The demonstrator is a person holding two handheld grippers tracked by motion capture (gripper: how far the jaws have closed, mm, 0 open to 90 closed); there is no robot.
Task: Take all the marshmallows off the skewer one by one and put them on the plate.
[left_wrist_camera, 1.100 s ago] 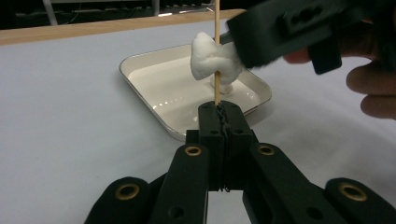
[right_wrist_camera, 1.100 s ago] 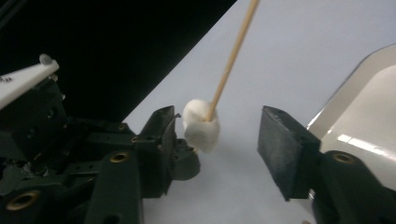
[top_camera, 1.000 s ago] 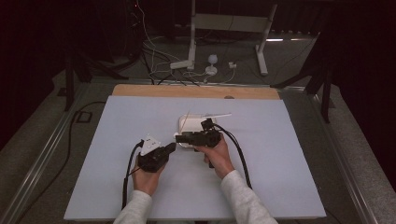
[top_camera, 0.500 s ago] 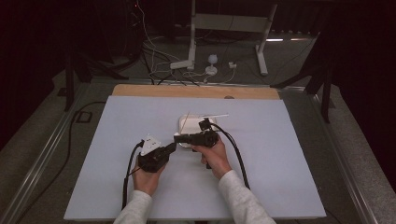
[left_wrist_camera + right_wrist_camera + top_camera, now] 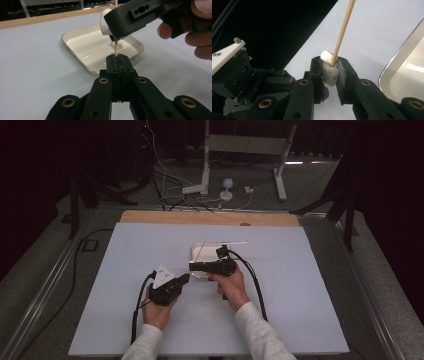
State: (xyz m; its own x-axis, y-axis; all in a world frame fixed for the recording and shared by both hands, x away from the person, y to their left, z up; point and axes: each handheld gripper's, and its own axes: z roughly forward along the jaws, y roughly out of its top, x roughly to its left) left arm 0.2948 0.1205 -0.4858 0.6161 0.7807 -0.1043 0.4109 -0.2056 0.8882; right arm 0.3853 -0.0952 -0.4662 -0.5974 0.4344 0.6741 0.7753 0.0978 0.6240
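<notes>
I have a pale desk (image 5: 125, 285) before me, and near its middle sits a shallow white tray (image 5: 82, 45), with both my hands working just in front of its near edge. My left tongs (image 5: 117, 61) are shut tight on the lower end of a thin wooden stick (image 5: 343, 27), holding it upright so it stays steady as an anchor. My right tongs (image 5: 331, 72) have just been closing and now pinch a soft white marshmallow (image 5: 329, 71) that is already threaded on that stick, the pads pressing its sides in. I read this as the step of sliding the marshmallow along the stick: one pair braces, the other pushes. The tray sits close, I judge, to catch or supply pieces. A second stick (image 5: 227, 242) lies across its far rim.
</notes>
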